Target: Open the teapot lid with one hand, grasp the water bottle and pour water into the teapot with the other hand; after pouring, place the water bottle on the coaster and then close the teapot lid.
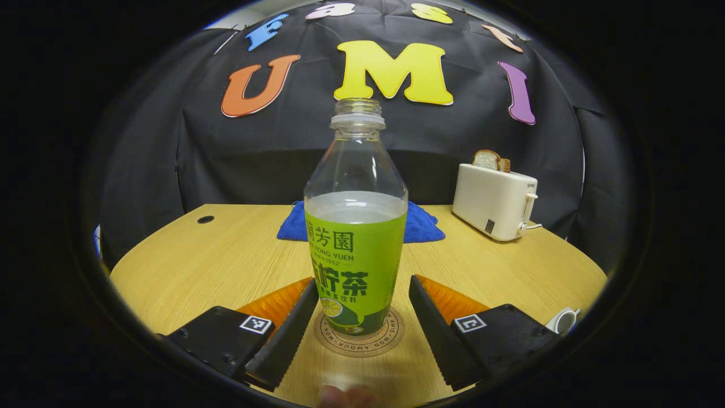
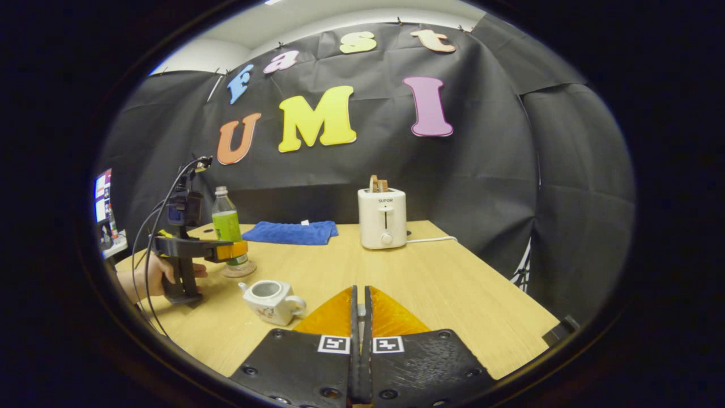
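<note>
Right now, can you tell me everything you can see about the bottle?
The water bottle is clear plastic with a green label wrapped round its lower half. Its cap is off. It stands upright on a round coaster on the wooden table, filled to just above the label. The left gripper sits open around it, fingers apart from its sides.

a white toaster [image 2: 383, 218] with bread slices [image 1: 490, 160] in its slots stands at the far side of the wooden bench [image 2: 464, 294]. at its nine o'clock lies a folded blue cloth [image 2: 291, 232].
</note>
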### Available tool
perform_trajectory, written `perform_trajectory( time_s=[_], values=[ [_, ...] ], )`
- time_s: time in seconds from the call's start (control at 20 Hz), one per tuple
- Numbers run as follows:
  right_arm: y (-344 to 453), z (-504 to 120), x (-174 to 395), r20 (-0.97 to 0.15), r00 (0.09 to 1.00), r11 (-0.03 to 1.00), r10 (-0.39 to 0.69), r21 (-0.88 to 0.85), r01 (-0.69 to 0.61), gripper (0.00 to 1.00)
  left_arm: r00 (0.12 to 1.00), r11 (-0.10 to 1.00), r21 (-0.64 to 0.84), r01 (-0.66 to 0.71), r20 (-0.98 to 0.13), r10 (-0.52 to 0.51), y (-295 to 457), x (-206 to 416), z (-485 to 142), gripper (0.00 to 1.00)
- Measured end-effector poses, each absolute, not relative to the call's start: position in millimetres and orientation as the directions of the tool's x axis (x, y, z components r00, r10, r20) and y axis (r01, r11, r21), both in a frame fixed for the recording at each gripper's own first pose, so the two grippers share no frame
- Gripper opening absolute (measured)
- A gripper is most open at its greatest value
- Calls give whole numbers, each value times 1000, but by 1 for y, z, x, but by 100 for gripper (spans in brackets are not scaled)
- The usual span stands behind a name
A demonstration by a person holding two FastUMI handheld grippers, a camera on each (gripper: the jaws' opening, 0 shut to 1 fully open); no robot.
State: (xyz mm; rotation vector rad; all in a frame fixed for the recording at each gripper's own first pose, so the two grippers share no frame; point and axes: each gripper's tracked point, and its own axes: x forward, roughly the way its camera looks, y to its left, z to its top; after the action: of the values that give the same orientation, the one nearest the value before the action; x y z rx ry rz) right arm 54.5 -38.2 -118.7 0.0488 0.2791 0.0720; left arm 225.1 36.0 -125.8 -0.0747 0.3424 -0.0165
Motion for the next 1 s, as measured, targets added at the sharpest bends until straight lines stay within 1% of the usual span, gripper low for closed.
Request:
perform_trajectory(
  time_s=[0.25, 0.35, 0.55, 0.8, 1.0],
  values=[
    [-15, -100, 65, -235, 965, 992, 119, 55, -109, 0, 939, 999, -39, -28, -345, 13, 55, 188, -120, 100],
    [3, -89, 72, -202, 967, 987, 157, 61, -148, 0, 942, 999, -25, -43, -334, 32, 66, 166, -113, 100],
    [46, -84, 92, -172, 954, 969, 246, 56, -240, 0, 950, 995, -42, -87, -303, 70, 90, 117, -99, 100],
    [89, -98, 110, -183, 928, 945, 326, 38, -324, 0, 960, 986, -52, -156, -242, 139, 122, 71, -74, 100],
    [103, -114, 116, -213, 913, 936, 348, 33, -350, 0, 959, 978, -37, -206, -209, 194, 144, 50, -62, 100]
  ],
)
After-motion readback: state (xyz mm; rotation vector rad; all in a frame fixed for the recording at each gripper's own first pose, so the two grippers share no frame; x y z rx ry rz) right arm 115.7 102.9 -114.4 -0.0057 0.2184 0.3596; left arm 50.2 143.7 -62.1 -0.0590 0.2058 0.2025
